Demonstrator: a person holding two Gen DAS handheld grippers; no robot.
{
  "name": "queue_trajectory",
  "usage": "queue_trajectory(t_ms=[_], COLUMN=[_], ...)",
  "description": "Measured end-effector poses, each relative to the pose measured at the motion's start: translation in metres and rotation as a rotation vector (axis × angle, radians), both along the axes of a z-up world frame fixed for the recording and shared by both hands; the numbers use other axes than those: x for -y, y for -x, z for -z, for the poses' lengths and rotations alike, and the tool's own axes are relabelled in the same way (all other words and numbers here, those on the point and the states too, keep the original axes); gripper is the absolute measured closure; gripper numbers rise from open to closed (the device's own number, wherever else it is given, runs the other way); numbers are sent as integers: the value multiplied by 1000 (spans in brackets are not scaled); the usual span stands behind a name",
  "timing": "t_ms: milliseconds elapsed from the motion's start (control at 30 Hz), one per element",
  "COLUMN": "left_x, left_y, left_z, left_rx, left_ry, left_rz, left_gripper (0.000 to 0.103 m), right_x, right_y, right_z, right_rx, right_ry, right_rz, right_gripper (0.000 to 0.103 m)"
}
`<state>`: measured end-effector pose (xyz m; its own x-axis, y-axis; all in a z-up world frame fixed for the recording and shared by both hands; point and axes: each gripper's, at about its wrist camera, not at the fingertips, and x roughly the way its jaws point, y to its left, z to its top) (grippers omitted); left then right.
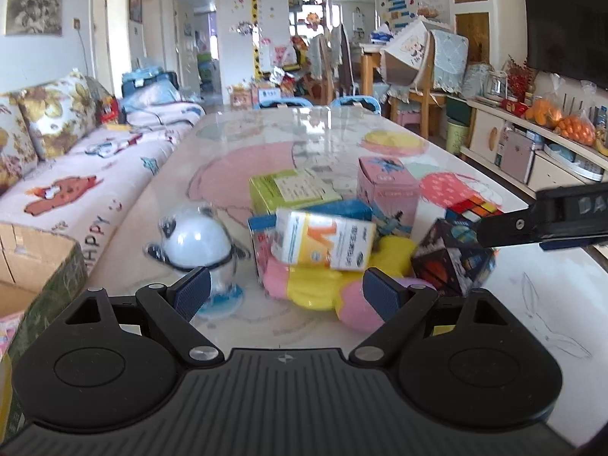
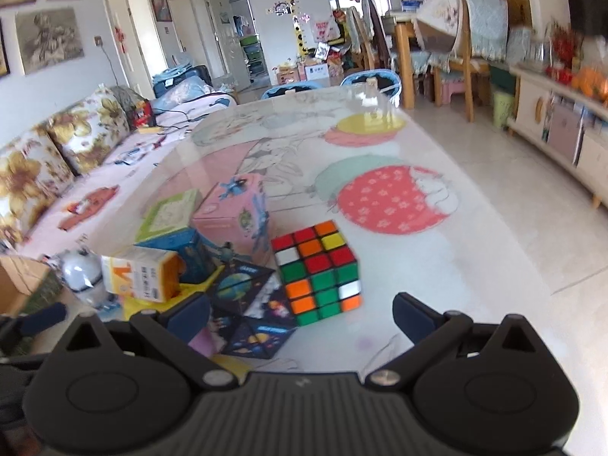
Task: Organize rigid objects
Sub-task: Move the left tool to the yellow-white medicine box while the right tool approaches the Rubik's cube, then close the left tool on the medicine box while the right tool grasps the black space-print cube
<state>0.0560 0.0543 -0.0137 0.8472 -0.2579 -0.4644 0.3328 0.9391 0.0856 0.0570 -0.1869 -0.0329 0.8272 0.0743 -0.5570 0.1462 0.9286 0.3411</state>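
Crowding Rubik's cube [image 2: 318, 271]: dark printed cube [image 2: 243, 304], pink box [image 2: 231, 220] (both hand-held grippers released).

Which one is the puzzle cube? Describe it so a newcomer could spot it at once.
Start at the long table with cartoon fruit prints and find the pile of boxes near its front end. At the pile's right edge, ahead of the right gripper, stands the puzzle cube. Unlike the dark space-print cube touching it, its faces are grids of red, green, orange, yellow and white squares.
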Motion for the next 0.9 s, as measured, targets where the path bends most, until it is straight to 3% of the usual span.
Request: queue_trajectory(t_ms=[267,900], left_x=[10,24], left_y=[-6,-13], left_z=[4,3], left_rx=[21,86], left_ry=[-17,-83], left_rz=[-13,44], left_gripper=[0,0], right_x=[-8,-2], right_y=[-9,-23], right_z=[3,21], right_rx=[-8,-24], right_ry=[-94,-148], right_rz=[-31,30], right_gripper=[5,7])
